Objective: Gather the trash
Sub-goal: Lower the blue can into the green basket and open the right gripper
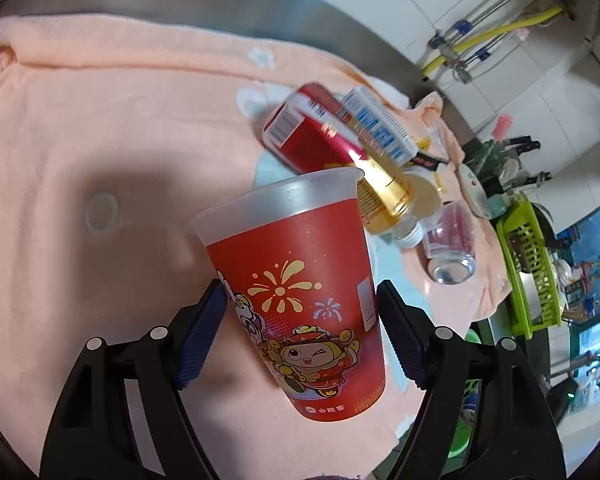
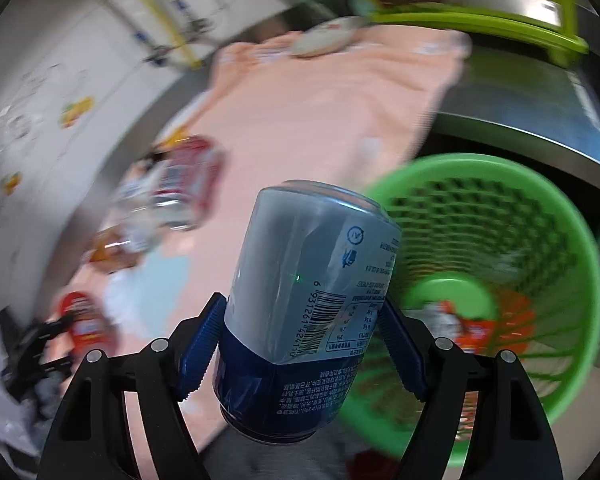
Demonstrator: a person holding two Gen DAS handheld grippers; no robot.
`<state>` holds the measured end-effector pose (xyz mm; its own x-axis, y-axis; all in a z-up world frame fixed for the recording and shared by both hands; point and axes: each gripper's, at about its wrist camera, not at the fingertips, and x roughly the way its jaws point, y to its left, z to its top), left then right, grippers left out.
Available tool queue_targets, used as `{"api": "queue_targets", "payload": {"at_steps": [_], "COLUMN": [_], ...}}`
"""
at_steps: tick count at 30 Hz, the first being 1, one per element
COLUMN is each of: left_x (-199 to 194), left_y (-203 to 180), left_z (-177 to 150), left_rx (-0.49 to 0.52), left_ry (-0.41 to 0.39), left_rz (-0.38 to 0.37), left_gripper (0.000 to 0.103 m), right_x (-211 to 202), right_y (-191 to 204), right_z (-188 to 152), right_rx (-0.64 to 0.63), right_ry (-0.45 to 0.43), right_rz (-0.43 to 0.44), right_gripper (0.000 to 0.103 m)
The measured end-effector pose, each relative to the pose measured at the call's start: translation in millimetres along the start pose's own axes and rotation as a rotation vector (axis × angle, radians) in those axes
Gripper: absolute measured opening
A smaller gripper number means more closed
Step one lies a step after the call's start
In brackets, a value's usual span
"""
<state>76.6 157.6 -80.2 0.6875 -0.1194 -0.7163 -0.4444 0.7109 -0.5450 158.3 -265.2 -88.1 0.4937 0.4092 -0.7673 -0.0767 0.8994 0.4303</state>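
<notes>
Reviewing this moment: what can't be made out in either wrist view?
- Right wrist view: motion blur smears the trash pile on the orange cloth; labels unreadable.
- Right wrist view: contents of the green basket are blurred; only an orange wrapper shows.
- Left wrist view: the red cup hides its own inside and the cloth behind it.

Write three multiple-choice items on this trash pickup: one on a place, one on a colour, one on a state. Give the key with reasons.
1. Where is the green basket relative to the held can?
A. right of it, in the right wrist view
B. left of it
C. on top of it

2. What colour is the cup's printed body?
A. blue
B. red
C. yellow

3. What is between the right gripper's jaws?
A. nothing
B. a plate
C. the can

Key: A, the basket fills that view's right side; B, red print below a clear rim; C, both pads press on the can.
</notes>
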Motion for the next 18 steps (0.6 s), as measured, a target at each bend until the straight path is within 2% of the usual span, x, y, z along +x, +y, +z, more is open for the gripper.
{"api": "queue_targets", "payload": {"at_steps": [3, 8, 15, 18], "left_x": [-12.2, -32.6, -47.6, -46.4], "left_y": [-2.1, -11.6, -46.0, -67.2], "left_z": [1.5, 2.3, -0.7, -5.2], "left_rx": [0.020, 0.067, 0.162, 0.214], "left_ry": [-0.026, -0.053, -0.052, -0.042], "left_rz": [-0.011, -0.043, -0.118, -0.149], "left_gripper": [0.075, 0.075, 0.075, 0.075], "right_x": [10.5, 41.7, 85.0, 95.9], "right_y": [-29.0, -65.6, -84.8, -85.0], "right_z": [2.9, 2.0, -4.1, -4.6], "right_rx": [0.004, 0.030, 0.032, 0.032], "right_ry": [0.018, 0.089, 0.219, 0.265], "right_rz": [-0.109, -0.208, -0.286, -0.285], "right_gripper": [0.073, 0.073, 0.073, 0.075]}}
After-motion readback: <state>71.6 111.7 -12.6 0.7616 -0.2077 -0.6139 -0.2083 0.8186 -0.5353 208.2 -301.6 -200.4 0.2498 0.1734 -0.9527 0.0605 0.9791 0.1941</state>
